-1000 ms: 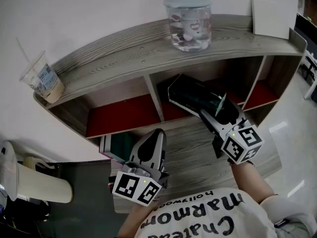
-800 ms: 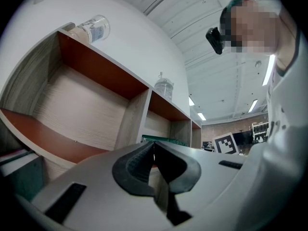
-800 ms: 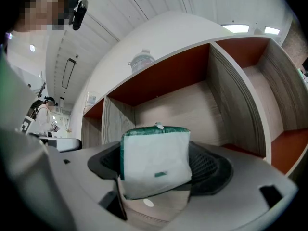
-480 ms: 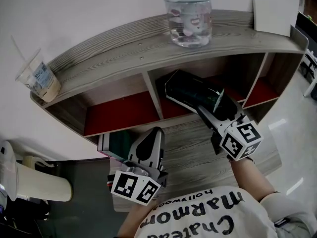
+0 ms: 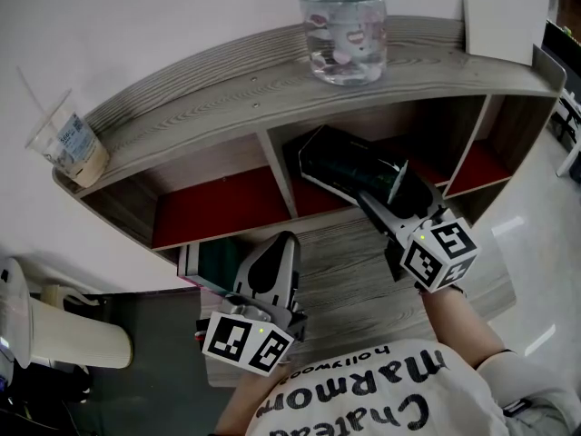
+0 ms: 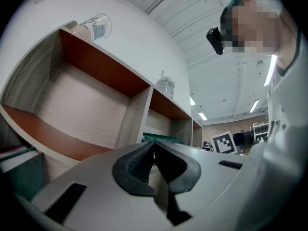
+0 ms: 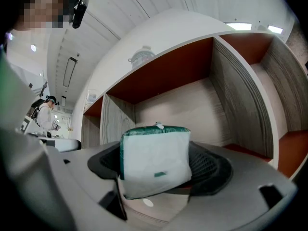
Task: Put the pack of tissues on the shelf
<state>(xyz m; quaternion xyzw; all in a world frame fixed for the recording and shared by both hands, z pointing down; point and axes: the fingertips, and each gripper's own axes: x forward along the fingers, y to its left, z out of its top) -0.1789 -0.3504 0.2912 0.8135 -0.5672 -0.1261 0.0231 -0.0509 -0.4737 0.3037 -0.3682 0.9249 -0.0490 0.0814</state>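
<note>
Clamping the tissue pack (image 7: 155, 160) is right hand-held gripper (image 5: 392, 198); left hand-held gripper (image 6: 154, 146) sits closed.

Shelf (image 5: 227, 98), three open-fronted bays. Left bay (image 5: 222, 209): red floor free across its width. Middle bay (image 7: 183, 105): mouth partly filled by pack of tissues (image 5: 349, 163), room beyond it to the back wall. Right bay (image 5: 479, 171): free. Upright (image 5: 280, 178) parts left from middle. Shelf top carries cup (image 5: 71, 145), jar (image 5: 342, 36), white panel (image 5: 495, 27). Under the left bay: books (image 5: 211, 263).
</note>
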